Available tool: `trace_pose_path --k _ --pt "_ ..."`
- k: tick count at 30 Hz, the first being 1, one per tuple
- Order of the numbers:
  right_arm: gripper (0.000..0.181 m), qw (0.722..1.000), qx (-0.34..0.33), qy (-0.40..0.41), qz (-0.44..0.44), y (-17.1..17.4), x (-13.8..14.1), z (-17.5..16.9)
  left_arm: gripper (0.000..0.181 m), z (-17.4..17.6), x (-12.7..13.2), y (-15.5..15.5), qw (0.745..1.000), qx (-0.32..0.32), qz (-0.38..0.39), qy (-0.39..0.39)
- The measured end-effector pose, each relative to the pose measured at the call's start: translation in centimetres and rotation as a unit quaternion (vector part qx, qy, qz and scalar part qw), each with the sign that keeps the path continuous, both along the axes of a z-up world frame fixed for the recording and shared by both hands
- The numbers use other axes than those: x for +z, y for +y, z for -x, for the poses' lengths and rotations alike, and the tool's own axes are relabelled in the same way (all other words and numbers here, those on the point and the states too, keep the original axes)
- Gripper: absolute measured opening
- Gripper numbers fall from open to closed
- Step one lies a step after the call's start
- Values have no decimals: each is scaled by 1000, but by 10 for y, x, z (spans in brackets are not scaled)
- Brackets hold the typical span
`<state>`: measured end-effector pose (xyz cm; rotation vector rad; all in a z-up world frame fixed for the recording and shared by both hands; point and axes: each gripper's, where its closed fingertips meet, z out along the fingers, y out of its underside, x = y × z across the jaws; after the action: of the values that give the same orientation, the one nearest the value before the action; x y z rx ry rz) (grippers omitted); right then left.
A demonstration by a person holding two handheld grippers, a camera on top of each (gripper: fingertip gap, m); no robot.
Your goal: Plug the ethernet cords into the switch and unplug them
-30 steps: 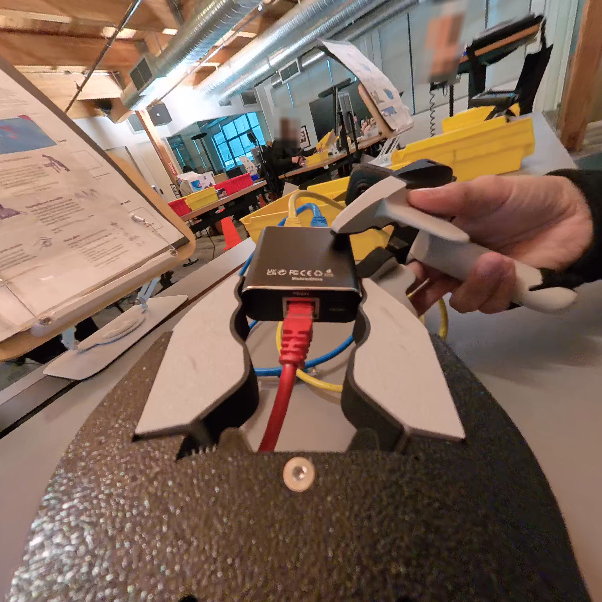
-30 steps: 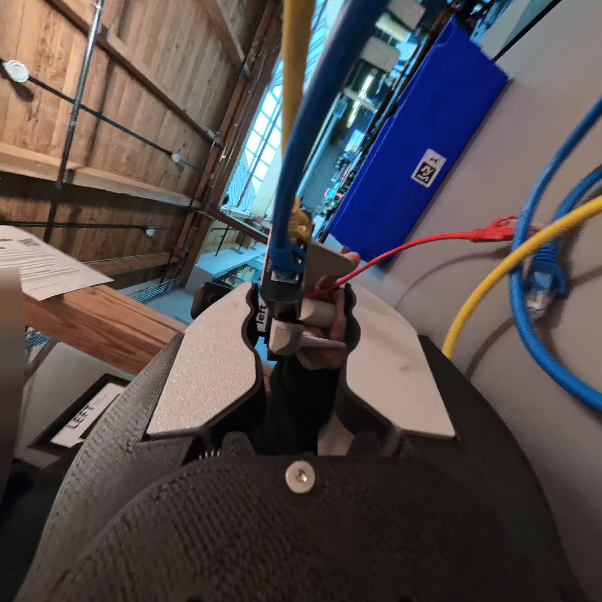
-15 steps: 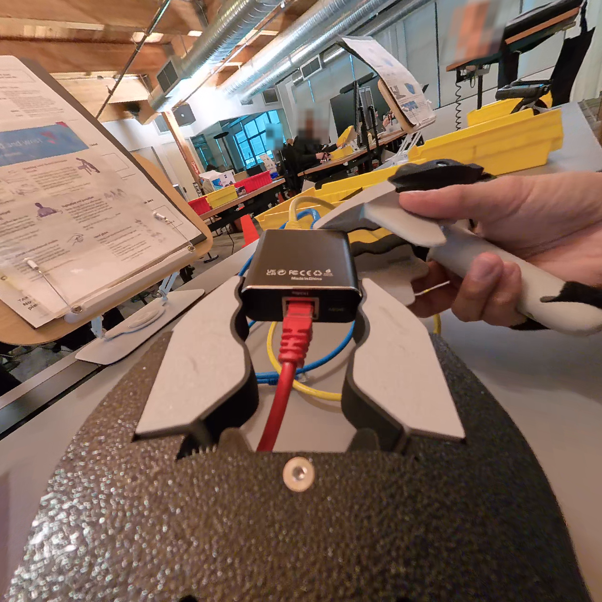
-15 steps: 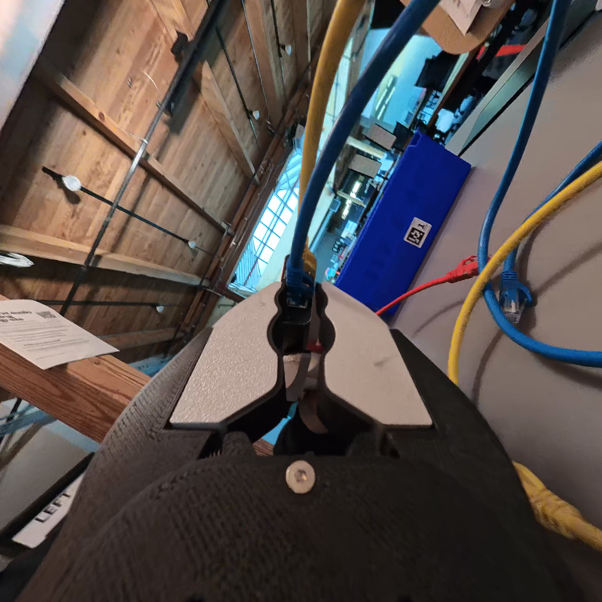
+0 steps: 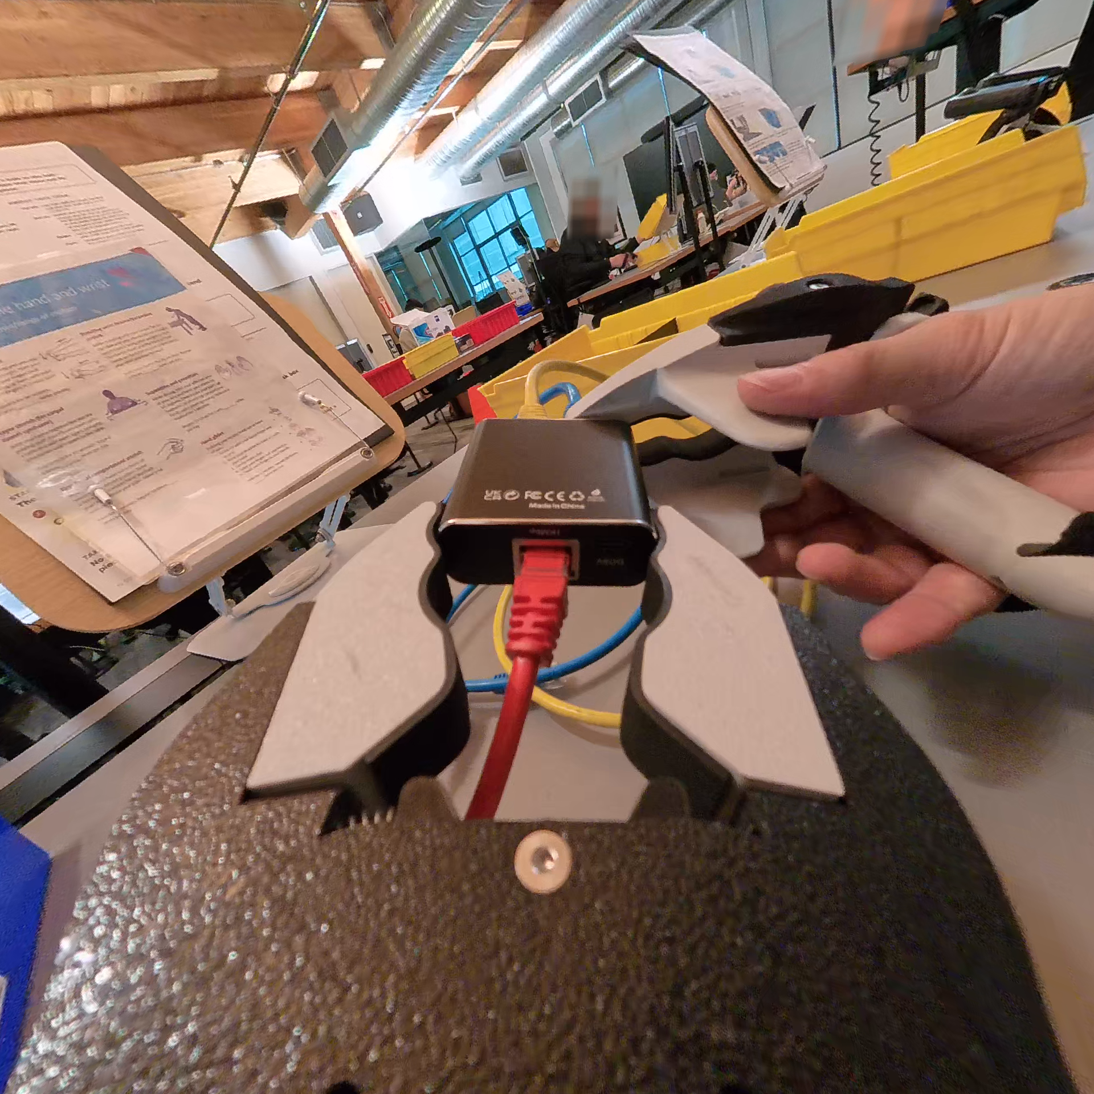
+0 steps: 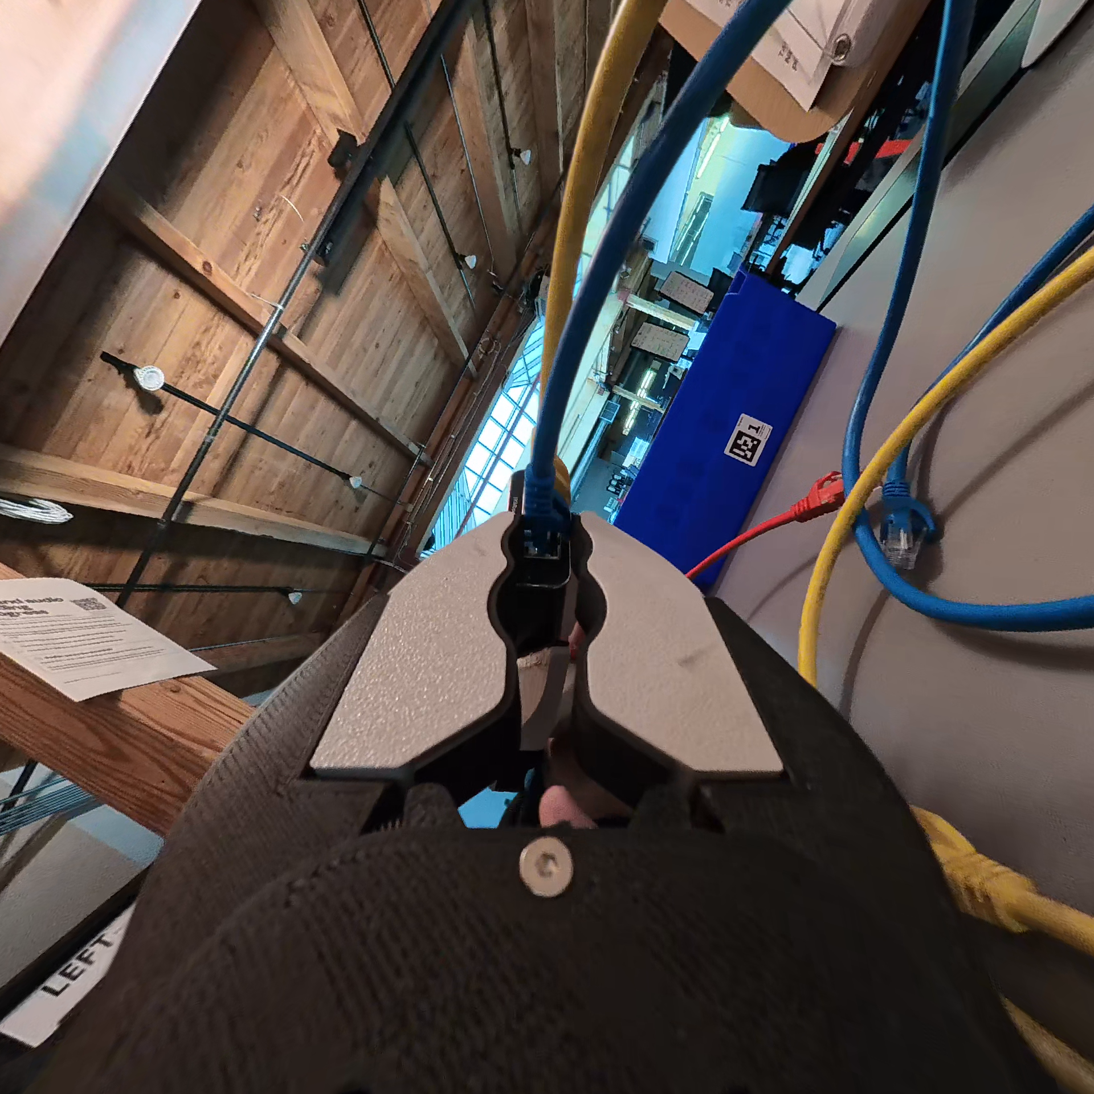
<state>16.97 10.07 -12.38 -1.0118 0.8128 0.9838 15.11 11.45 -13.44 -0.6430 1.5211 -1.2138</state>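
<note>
My left gripper (image 5: 544, 524) is shut on the sides of the black switch (image 5: 544, 467) and holds it above the grey table. A red cord (image 5: 536, 598) is plugged into its near port. A yellow cord (image 5: 541, 379) and a blue cord (image 5: 562, 393) enter its far side. My right gripper (image 6: 546, 524), held by a hand (image 5: 947, 414), reaches the switch's far side and is shut on the blue cord's plug (image 6: 541, 503). The blue cord (image 6: 615, 237) and yellow cord (image 6: 577, 207) arc away from it. The switch (image 6: 536, 571) shows edge-on between the fingers.
Loose plug ends lie on the table (image 6: 1006, 414): red (image 6: 823, 491), blue (image 6: 900, 527), yellow (image 6: 983, 882). A blue bin (image 6: 728, 426) stands at the table's edge. A document stand (image 5: 148, 385) is at the left and yellow bins (image 5: 947, 201) behind.
My right gripper came in to the switch's far side and closed from open onto the blue plug. My left gripper kept hold of the switch and tilted slightly.
</note>
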Motion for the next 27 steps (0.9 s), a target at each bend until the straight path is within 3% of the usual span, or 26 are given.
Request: trace_pose_path --k 11,20,27 --pt "14 999 10 -33 -2 -1 -1 1 63 -1 -3 -1 1000 16 -24 -6" --pt "14 995 34 -89 -40 -4 10 8 62 2 7 -2 995 43 -70 -58" --pt "14 994 45 -69 -69 -5 11 7 62 2 7 -2 991 59 -97 -71"
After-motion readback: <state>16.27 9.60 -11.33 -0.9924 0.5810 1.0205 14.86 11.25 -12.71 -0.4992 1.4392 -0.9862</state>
